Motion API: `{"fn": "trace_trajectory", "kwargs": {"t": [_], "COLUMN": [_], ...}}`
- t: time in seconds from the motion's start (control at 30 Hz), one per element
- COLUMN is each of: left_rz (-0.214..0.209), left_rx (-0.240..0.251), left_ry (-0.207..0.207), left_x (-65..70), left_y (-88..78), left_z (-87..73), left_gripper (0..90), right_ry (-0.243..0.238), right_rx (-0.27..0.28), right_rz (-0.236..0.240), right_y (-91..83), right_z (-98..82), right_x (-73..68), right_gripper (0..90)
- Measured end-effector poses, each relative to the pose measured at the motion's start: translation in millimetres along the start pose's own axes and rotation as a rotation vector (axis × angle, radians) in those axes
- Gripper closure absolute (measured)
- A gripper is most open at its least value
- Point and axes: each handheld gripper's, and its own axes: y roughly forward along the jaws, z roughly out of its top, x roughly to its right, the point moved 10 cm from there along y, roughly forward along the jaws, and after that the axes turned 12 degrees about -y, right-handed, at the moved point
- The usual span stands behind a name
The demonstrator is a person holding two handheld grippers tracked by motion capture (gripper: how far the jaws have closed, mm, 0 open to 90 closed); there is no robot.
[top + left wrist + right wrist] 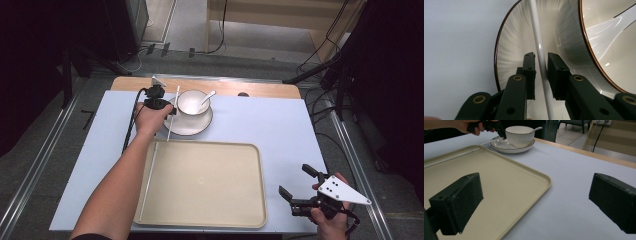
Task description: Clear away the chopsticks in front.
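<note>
Jaws of the left gripper point(541, 72) are straddling a white chopstick point(539, 50) lying across the saucer point(509, 50) beside the bowl point(574, 42), pads not quite pressing, while the right gripper point(299, 182) is idling wide open over the tablecloth point(564, 202) just beside the tray point(506, 185).

Bowl point(193, 102) on plate point(192, 126) behind tray point(210, 185), spoon point(207, 99) in bowl, chopstick point(147, 180) in tray's left.

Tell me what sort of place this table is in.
Probably a lab or workshop set up for recording, not a dining room: loose cables trail over a bare floor, metal rails flank the table, and dark stands surround it.
</note>
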Motion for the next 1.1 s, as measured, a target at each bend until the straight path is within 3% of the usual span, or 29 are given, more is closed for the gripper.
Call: {"fn": "trace_trajectory", "kwargs": {"t": [0.4, 0.73, 1.1], "left_rz": [0.03, 0.015, -0.005], "left_rx": [0.025, 0.055, 0.067], "left_ry": [-0.021, -0.081, -0.083], "left_x": [-0.1, -3.6, -6.4], "left_y": [1.8, -8.0, -23.7], "left_z": [1.1, 5.2, 1.6], "left_gripper": [85.9, 86.2, 86.2], "right_ry": [-0.003, -0.004, -0.005], "right_rx": [0.0, 0.001, 0.002], "right_rz": [-0.002, -0.003, -0.003], "right_y": [-0.2, -0.4, -0.3], "right_z": [-0.3, 0.0, 0.7], "right_x": [0.7, 0.9, 0.3], "right_gripper": [0.0, 0.0, 0.0]}}
